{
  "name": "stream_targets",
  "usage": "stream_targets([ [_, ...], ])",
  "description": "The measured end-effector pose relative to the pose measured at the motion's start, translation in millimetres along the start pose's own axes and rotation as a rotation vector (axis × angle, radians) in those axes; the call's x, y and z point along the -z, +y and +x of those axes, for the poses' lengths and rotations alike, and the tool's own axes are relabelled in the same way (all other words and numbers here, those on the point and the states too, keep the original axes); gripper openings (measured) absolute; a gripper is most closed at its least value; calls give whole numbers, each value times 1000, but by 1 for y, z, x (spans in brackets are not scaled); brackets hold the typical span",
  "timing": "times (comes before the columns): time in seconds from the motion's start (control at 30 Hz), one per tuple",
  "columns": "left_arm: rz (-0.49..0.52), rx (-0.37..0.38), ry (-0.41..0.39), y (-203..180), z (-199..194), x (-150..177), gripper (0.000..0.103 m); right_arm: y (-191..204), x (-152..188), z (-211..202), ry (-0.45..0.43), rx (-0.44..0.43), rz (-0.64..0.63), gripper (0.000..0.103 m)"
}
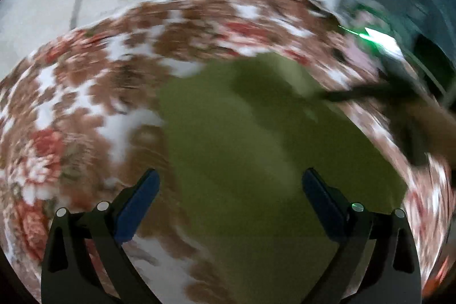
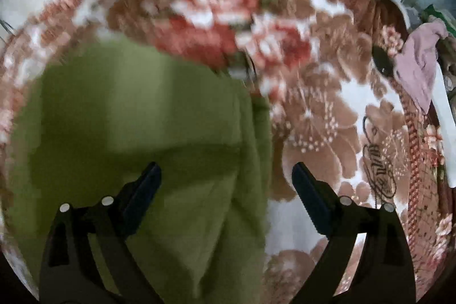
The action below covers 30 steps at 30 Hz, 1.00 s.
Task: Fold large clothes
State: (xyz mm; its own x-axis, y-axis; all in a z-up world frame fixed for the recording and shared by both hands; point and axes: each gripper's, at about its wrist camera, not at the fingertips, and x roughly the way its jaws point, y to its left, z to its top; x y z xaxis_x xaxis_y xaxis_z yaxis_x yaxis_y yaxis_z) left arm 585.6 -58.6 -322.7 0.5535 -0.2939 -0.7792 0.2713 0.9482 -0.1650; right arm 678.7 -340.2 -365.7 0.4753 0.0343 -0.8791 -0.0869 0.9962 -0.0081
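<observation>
Both claws were wide open, nothing gripped: left claw [image 1: 230, 184] over the green garment [image 1: 256, 147], which filled mid-frame on the floral bedspread [image 1: 71, 104]. Right claw [image 2: 226, 178] straddled its right edge. Looked partly folded, more folds probably left.

The left gripper [image 1: 230, 190] hangs over the green garment [image 1: 256, 161] with its jaws spread wide, nothing between them. The garment lies flat on a floral bedspread [image 1: 85, 93] (image heavily motion-blurred). The right gripper [image 1: 336, 96] reaches in at the garment's right edge.
</observation>
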Motion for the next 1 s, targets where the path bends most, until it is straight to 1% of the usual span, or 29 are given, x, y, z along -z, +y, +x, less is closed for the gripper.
stream_targets([
  [0.07, -47, -46, 15, 27, 19, -25, 98, 20, 10, -28, -31, -44, -1, 92],
  [0.1, -67, -50, 16, 35, 27, -33, 98, 28, 15, -33, -36, -55, -8, 92],
  [0.13, -92, -42, 23, 42, 38, -41, 98, 41, 26, -37, -38, -64, -34, 92],
  [0.17, -119, -23, 36, 48, 49, -47, 98, 50, 35, -37, -37, -58, -56, 92],
  [0.2, -150, 13, 60, 52, 64, -53, 98, 59, 52, -34, -39, -25, -94, 92],
  [0.27, -172, 73, 89, 53, 88, -59, 98, 63, 70, -21, -11, 9, -123, 92],
  [0.3, -171, 78, 98, 52, 96, -60, 98, 58, 84, -13, 11, 27, -122, 92],
  [0.37, -176, 53, 122, 58, 111, -56, 99, 43, 100, -4, 26, 42, -105, 92],
  [0.4, -191, 48, 121, 62, 113, -52, 99, 34, 109, -2, 35, 58, -106, 92],
  [0.43, -211, 24, 116, 69, 113, -48, 99, 25, 117, 2, 48, 71, -127, 92],
  [0.47, -224, -14, 107, 76, 111, -45, 99, 16, 123, 2, 55, 65, -145, 92],
  [0.53, -246, -51, 113, 92, 105, -40, 99, -2, 131, 0, 62, 71, -155, 95],
  [0.57, -257, -58, 126, 98, 101, -37, 99, -9, 133, -2, 65, 84, -164, 95],
  [0.63, -257, -95, 147, 107, 89, -34, 98, -25, 132, -7, 76, 92, -159, 95],
  [0.67, -252, -91, 150, 109, 77, -30, 98, -32, 131, -11, 84, 83, -140, 95],
  [0.73, -249, -62, 150, 107, 54, -24, 98, -49, 125, -23, 87, 32, -68, 95],
  [0.8, -255, -14, 143, 101, 30, -16, 98, -63, 116, -38, 78, -61, 18, 96],
  [0.83, -268, 20, 143, 96, 19, -11, 98, -66, 112, -42, 78, -95, 47, 96],
  [0.87, -285, 63, 149, 91, 9, -5, 98, -70, 107, -44, 85, -150, 84, 96],
  [0.93, -310, 125, 168, 82, 3, 5, 98, -73, 98, -40, 117, -240, 148, 97],
  [1.0, -326, 201, 195, 71, 3, 18, 98, -73, 90, -29, 155, -308, 182, 97],
])
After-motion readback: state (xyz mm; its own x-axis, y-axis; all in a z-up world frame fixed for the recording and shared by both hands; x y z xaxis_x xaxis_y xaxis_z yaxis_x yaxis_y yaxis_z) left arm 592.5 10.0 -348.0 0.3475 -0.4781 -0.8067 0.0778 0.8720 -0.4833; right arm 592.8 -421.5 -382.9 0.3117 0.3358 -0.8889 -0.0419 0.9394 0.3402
